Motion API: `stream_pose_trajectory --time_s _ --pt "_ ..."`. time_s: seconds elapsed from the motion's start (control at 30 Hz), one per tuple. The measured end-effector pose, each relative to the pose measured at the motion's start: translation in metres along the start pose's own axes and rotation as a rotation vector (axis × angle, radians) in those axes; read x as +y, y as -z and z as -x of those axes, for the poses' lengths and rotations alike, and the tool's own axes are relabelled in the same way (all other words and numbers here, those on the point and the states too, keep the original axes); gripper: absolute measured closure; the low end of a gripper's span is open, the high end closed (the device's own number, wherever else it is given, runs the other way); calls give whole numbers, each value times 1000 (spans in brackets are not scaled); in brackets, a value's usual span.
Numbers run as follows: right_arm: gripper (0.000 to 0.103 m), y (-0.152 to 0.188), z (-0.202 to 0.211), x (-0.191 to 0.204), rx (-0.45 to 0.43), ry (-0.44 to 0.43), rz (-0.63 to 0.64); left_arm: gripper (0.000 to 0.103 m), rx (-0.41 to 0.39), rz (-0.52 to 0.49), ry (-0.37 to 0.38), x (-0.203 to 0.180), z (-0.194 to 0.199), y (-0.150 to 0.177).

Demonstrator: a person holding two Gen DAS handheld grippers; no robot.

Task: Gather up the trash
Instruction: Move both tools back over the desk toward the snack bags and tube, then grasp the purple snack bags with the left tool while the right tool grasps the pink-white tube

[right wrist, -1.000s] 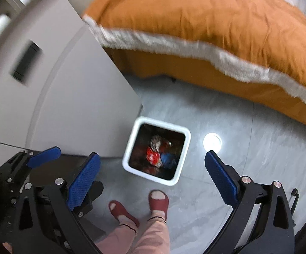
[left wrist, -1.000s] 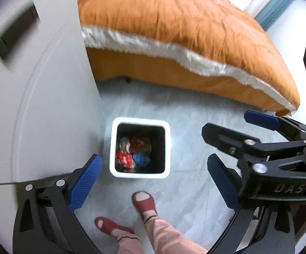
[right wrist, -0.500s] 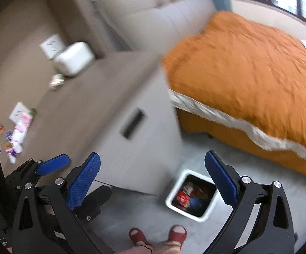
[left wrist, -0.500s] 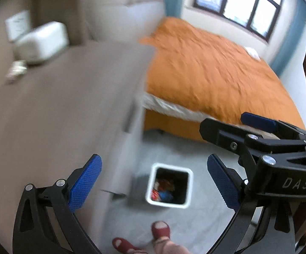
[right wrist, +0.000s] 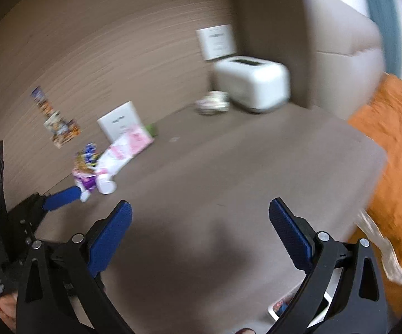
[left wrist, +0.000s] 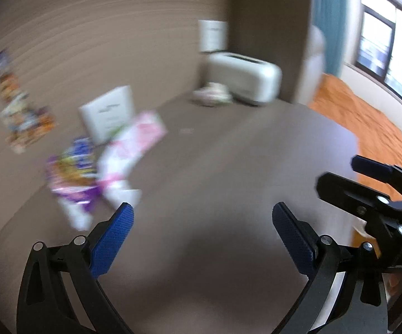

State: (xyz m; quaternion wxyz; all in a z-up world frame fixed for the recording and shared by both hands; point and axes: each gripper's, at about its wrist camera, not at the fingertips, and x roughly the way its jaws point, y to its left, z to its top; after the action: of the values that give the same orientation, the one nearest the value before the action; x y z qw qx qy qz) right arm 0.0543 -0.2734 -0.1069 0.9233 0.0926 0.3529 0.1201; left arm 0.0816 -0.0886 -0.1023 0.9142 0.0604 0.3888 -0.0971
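Observation:
Both views are blurred. A pink and white wrapper (left wrist: 128,144) (right wrist: 123,150) and a purple wrapper (left wrist: 73,178) (right wrist: 85,172) lie at the left on the brown cabinet top (left wrist: 228,167) (right wrist: 228,161). A crumpled wrapper (left wrist: 212,94) (right wrist: 213,101) sits at the back beside a white box (left wrist: 245,78) (right wrist: 253,83). My left gripper (left wrist: 203,211) hangs open and empty above the cabinet, just right of the purple wrapper. My right gripper (right wrist: 201,207) is open and empty over the cabinet's middle. A corner of the white bin (right wrist: 272,312) shows below the cabinet edge.
A white card (left wrist: 109,111) (right wrist: 120,119) stands against the wall behind the wrappers. Stickers hang on the wall at the left. An orange bed (left wrist: 367,122) (right wrist: 395,139) lies to the right, past the cabinet's edge. A window is at the far right.
Both views have swung up from the bin on the floor to the cabinet top. The wrappers have come into view. Both grippers have stayed open and empty.

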Motion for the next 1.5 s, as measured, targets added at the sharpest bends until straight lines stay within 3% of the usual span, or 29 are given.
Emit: stream_pose_trajectory --time_s 0.23,0.4,0.73,0.97,1.0,1.03,1.1,1.23,1.5 --pt "5 -21 -51 80 54 -71 130 5 -10 116 -122 94 -4 -2" --pt "5 -24 -92 123 98 -89 208 5 -17 178 -155 137 -11 -5" --pt "5 -26 -156 165 96 6 310 5 16 201 -133 163 -70 -26" --pt "37 -25 -185 174 142 23 308 5 82 263 -102 174 -107 -25" --pt "46 -25 -187 174 151 16 301 8 85 268 -95 175 -109 -24" --pt "50 -25 -188 175 154 3 289 18 86 271 -88 175 -110 -23" --pt "67 -25 -189 178 156 2 299 20 84 270 -77 173 -109 -20" --pt "72 -22 -178 180 167 -13 312 28 80 244 -71 170 -102 -17" --pt "72 -24 -114 150 127 -13 250 29 60 198 -64 154 -56 -5"
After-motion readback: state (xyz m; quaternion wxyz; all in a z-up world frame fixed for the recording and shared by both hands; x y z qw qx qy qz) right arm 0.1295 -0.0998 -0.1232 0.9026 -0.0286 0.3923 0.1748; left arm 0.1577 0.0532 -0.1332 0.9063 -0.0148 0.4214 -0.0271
